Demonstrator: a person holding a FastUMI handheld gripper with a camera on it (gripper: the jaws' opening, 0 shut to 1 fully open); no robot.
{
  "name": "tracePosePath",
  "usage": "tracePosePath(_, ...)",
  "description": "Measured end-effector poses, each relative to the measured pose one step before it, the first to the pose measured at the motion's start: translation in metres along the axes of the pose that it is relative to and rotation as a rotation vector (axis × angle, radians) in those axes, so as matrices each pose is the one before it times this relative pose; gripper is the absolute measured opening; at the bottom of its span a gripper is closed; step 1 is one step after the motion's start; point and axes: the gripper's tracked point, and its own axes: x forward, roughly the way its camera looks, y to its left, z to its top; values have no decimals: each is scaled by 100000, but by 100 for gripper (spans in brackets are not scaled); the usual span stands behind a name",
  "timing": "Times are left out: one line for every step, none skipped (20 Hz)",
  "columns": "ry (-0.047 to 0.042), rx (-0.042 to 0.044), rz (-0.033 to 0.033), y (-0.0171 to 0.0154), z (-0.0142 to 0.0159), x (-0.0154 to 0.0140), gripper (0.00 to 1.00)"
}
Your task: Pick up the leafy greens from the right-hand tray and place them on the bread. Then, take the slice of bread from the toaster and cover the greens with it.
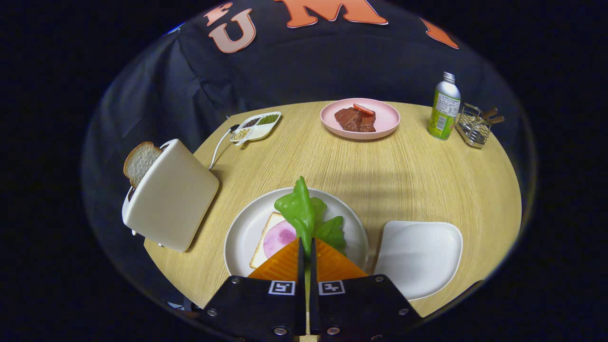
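My gripper (pixel 305 243) is shut on the leafy greens (pixel 304 213), which stick up and forward from between the fingertips. The greens hang over a round white plate (pixel 240 232) that carries a slice of bread (pixel 266 237) topped with a pink round of ham (pixel 280 236). Left of the plate stands a cream toaster (pixel 173 194), tilted in the view, with a second slice of bread (pixel 140 161) poking out of its slot. To the right of the plate lies a white squarish tray (pixel 420 254) with nothing in it.
A pink plate (pixel 387 118) with a piece of meat (pixel 355 119) sits at the far side of the round wooden table (pixel 427 185). A green bottle (pixel 445 107) and a wire rack (pixel 474 126) stand far right. A small divided dish (pixel 256 127) with grains is far left.
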Motion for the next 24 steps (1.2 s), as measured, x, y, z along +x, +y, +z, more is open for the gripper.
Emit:
tracePosePath(1033, -149, 281, 468, -73, 376, 4)
tracePosePath(946, -238, 148, 513, -163, 316, 7)
tracePosePath(472, -809, 72, 274, -98, 259, 9)
tracePosePath(493, -976, 106, 274, -87, 41, 10)
tracePosePath(-266, -1035, 112, 324, 62, -44, 11)
tracePosePath(-189, -919, -428, 245, -12, -175, 15)
tracePosePath(-259, -689, -7, 290, 143, -220, 19)
tracePosePath(-476, -624, 348, 291, 153, -328, 29)
tracePosePath(-275, -641, -683, 100, 204, -250, 33)
tracePosePath(-617, -852, -679, 188, 178, -322, 41)
tracePosePath(-805, -721, -660, 185, 409, -304, 45)
tracePosePath(-785, -76, -135, 357, 267, -319, 52)
tracePosePath(-1056, 506, 570, 516, 546, -642, 55)
tracePosePath(-1159, 571, 803, 757, 536, -671, 60)
tracePosePath(-520, -81, 400, 668, 582, -619, 65)
tracePosePath(-936, -461, 258, 712, 580, -560, 70)
tracePosePath(-641, -644, 467, 835, 774, -592, 74)
tracePosePath(-519, -556, 632, 967, 579, -595, 79)
tracePosePath(-408, -332, 903, 1048, 678, -410, 82)
tracePosePath(-114, -637, 1530, 1204, 590, -400, 86)
tracePosePath(272, -339, 1515, 1126, 676, -333, 87)
tracePosePath(579, 81, 1469, 1158, 501, -134, 90)
tracePosePath(293, 212, 1716, 1185, 661, -151, 91)
tracePosePath(-134, 122, 1185, 1059, 789, -169, 92)
